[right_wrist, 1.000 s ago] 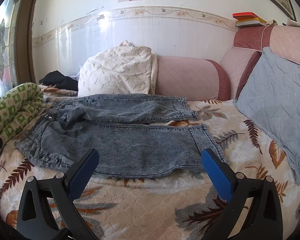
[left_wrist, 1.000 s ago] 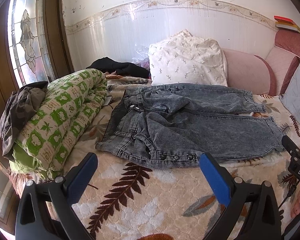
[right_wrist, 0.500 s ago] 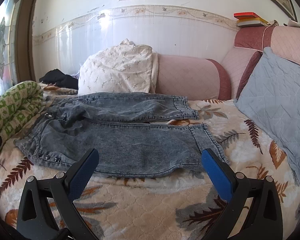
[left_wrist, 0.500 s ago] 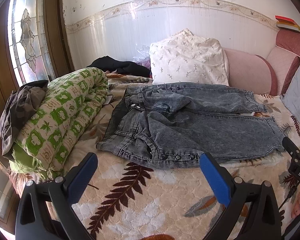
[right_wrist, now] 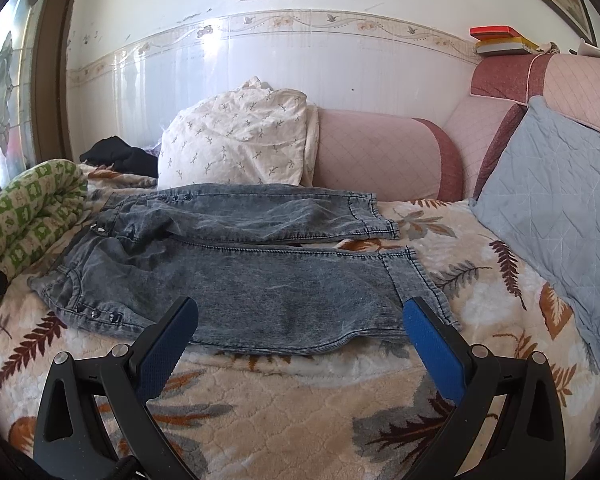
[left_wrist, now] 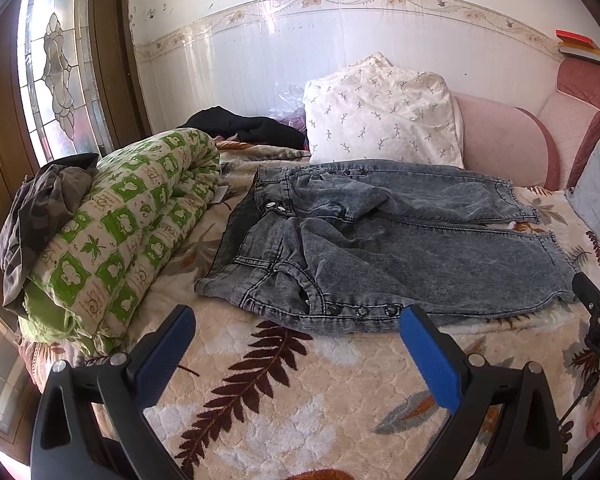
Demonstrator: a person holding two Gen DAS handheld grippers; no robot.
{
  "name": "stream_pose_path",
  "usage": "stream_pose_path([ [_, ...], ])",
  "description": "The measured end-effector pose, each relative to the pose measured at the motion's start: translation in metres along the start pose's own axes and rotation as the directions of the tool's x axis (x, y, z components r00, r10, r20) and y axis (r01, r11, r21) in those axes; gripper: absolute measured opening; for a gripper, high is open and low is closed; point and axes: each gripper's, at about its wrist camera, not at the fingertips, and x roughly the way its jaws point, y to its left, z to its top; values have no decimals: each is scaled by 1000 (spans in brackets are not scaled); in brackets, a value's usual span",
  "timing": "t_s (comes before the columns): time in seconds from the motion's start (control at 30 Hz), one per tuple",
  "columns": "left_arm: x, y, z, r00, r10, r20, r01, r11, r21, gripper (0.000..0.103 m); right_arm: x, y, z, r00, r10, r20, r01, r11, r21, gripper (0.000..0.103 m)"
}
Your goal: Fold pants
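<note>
Pants lie flat at your 12 o'clock; left gripper and right gripper both spread wide, empty.

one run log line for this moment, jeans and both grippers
stage: pre-grasp | jeans: flat on bed, unfolded | left gripper: open, near waistband | right gripper: open, near leg

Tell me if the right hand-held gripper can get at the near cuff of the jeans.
Probably yes: the right hand-held gripper is open, empty, and only bare blanket separates it from the jeans' near cuff.
</note>
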Motion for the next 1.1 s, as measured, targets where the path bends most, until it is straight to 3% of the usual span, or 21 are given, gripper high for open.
stream_pose_path([
  [0.77, 18, 2, 4, 1000, -4, -31, 4, 1000, 5, 103, 0, 3, 0, 1000, 1, 1, -1, 1000, -15, 103],
  [0.87, 30, 9, 26, 998, -37, -56, 38, 999, 25, 103, 3, -6, 8, 1000, 16, -19, -16, 1000, 8, 103],
  [1.1, 91, 38, 113, 998, 3, -61, 2, 996, 92, 103, 31, -62, 72, 999, -32, 3, 32, 999, 18, 103],
])
